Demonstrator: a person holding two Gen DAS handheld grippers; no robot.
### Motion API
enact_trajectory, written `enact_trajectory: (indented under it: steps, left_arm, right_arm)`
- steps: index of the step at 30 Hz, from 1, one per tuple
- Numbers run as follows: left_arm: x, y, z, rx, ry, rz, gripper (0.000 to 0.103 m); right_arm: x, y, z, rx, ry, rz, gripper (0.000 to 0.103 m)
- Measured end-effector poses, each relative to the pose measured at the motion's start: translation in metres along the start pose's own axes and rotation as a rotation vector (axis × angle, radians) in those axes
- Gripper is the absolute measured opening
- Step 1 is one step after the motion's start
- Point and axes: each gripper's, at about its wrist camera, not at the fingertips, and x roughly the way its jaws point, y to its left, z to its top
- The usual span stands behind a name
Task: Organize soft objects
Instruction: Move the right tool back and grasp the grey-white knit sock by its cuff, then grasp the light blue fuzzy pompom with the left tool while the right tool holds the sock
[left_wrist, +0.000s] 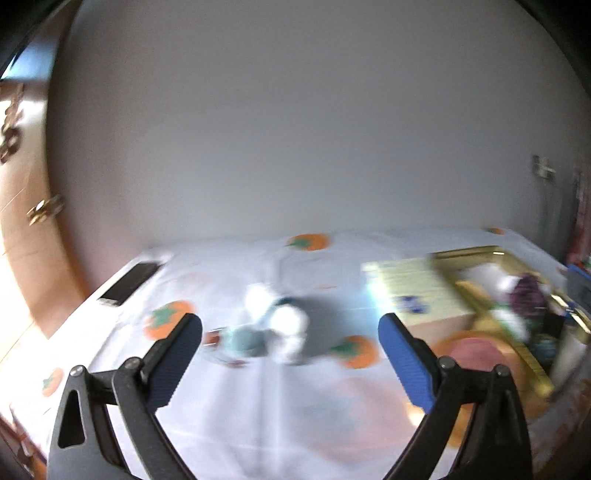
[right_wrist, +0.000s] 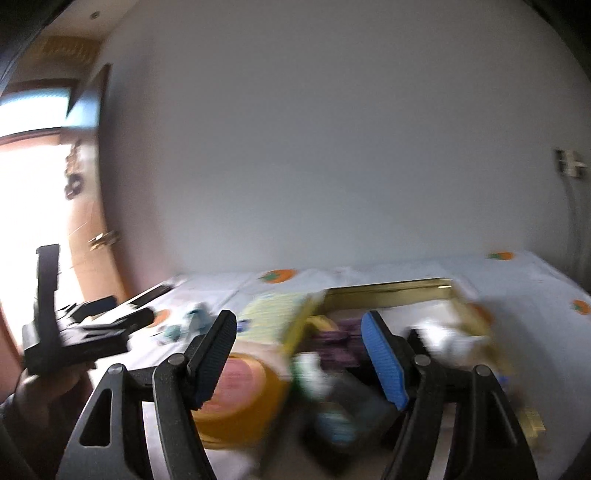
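Left gripper (left_wrist: 290, 325) is spread wide and empty above the toy (left_wrist: 273, 332); right gripper (right_wrist: 299, 332) is held open, empty, over the box (right_wrist: 388, 291).

- Soft toy (left_wrist: 275, 325), white and blue-grey, on the tabletop (left_wrist: 258, 406): smeared by motion; shape not readable.
- Gold-rimmed box (right_wrist: 388, 288): contents blurred in both views; a purple item (left_wrist: 528, 295) and white pieces cannot be identified.
- Round orange-rimmed object (right_wrist: 236, 398): partly hidden behind a finger of the right tongs (right_wrist: 299, 354).
- Left tongs (right_wrist: 74, 332), in the right wrist view: blurred, its fingertips indistinct.
- Wall fitting (left_wrist: 543, 170): too small to tell.
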Motion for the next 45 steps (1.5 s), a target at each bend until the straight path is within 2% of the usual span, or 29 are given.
enact_trajectory:
  steps: [4,9,13,17,21,25,33,34,36,39,40,41,45]
  left_arm:
    - [0.016,0.049,-0.003,-0.070,0.028,0.101,0.098]
    - [0.035,0.099,-0.010,-0.161,0.060,0.167,0.098]
    - [0.046,0.119,-0.015,-0.196,0.089,0.167,0.098]
    - [0.058,0.127,-0.012,-0.211,0.117,0.146,0.099]
    - [0.069,0.132,-0.009,-0.215,0.139,0.141,0.100]
    - [0.071,0.142,-0.009,-0.253,0.146,0.136,0.100]
    - [0.070,0.155,-0.013,-0.304,0.148,0.100,0.100]
    - [0.070,0.155,-0.013,-0.301,0.148,0.100,0.100]
    - [0.070,0.152,-0.012,-0.287,0.146,0.101,0.100]
    - [0.069,0.149,-0.011,-0.273,0.142,0.106,0.100]
    - [0.069,0.148,-0.011,-0.269,0.140,0.104,0.100]
    - [0.069,0.147,-0.010,-0.268,0.140,0.106,0.100]
    - [0.069,0.142,-0.009,-0.250,0.142,0.094,0.100]
  right_arm:
    - [0.030,0.044,0.003,-0.028,0.059,0.108,0.072]
    - [0.070,0.104,0.009,-0.082,0.118,0.172,0.072]
    - [0.107,0.142,0.013,-0.115,0.173,0.160,0.072]
    - [0.154,0.164,0.015,-0.129,0.233,0.098,0.072]
    - [0.207,0.160,0.010,-0.061,0.332,0.016,0.072]
    - [0.240,0.158,0.003,-0.036,0.386,-0.051,0.072]
    - [0.275,0.164,-0.008,-0.027,0.473,-0.066,0.072]
    - [0.279,0.162,-0.010,-0.018,0.489,-0.078,0.069]
    - [0.287,0.160,-0.013,-0.005,0.528,-0.063,0.047]
    - [0.290,0.159,-0.015,-0.003,0.549,-0.054,0.043]
    - [0.287,0.160,-0.014,-0.005,0.539,-0.048,0.036]
    - [0.284,0.161,-0.013,-0.008,0.528,-0.045,0.033]
    - [0.266,0.162,-0.007,-0.013,0.448,-0.050,0.030]
